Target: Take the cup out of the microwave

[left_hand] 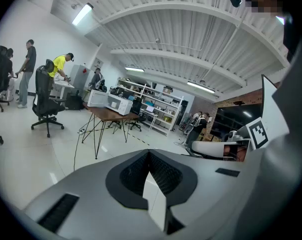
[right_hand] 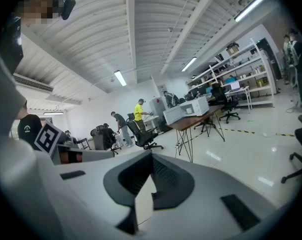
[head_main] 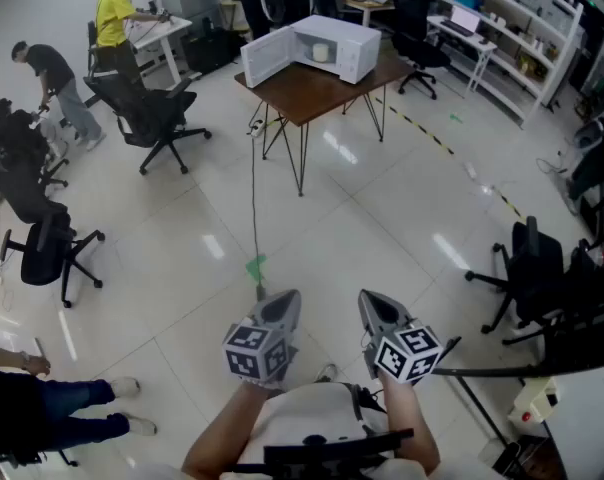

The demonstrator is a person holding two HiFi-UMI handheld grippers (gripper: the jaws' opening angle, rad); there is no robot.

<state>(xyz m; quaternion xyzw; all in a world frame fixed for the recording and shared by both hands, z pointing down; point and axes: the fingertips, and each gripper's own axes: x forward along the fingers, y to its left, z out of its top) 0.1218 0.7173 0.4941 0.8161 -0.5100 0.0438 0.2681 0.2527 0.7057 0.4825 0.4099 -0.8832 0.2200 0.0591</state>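
Grey plastic forms both pairs of tongs, and each pair is seen clenched. In the left gripper view the left tongs (left_hand: pixel 149 153) are closed tip to tip with nothing gripped between them. In the right gripper view the right tongs (right_hand: pixel 152 155) are closed in the same way and are likewise empty.

In the head view the two pairs are held side by side at six o'clock, low in the frame. A marker cube (head_main: pixel 254 350) is carried behind the left pair and a second cube (head_main: pixel 407 353) behind the right. Both pairs are pointed towards twelve o'clock and tipped slightly downward over a pale tiled floor (head_main: pixel 382 218).

A scrap of green tape (head_main: pixel 255 264) is stuck to the floor just beyond the left tongs. A thin cable (head_main: pixel 253 198) is run from near it up to the worktop (head_main: pixel 302 93). That brown worktop, carried on thin dark legs, is set well apart from the tongs at twelve o'clock.

A white microwave (head_main: pixel 357 53) is placed on it, with its door (head_main: pixel 267 56) swung open towards nine o'clock. The cup (head_main: pixel 320 52), white, is seen inside the open cavity and is touched by neither pair.

A black chair (head_main: pixel 152 113) is stood at nine o'clock of the worktop. A person in a yellow top (head_main: pixel 112 18) is seen at a desk at eleven o'clock. White shelves (head_main: pixel 502 28) are ranged at two o'clock, and another dark chair (head_main: pixel 527 268) is placed at three o'clock of the tongs.
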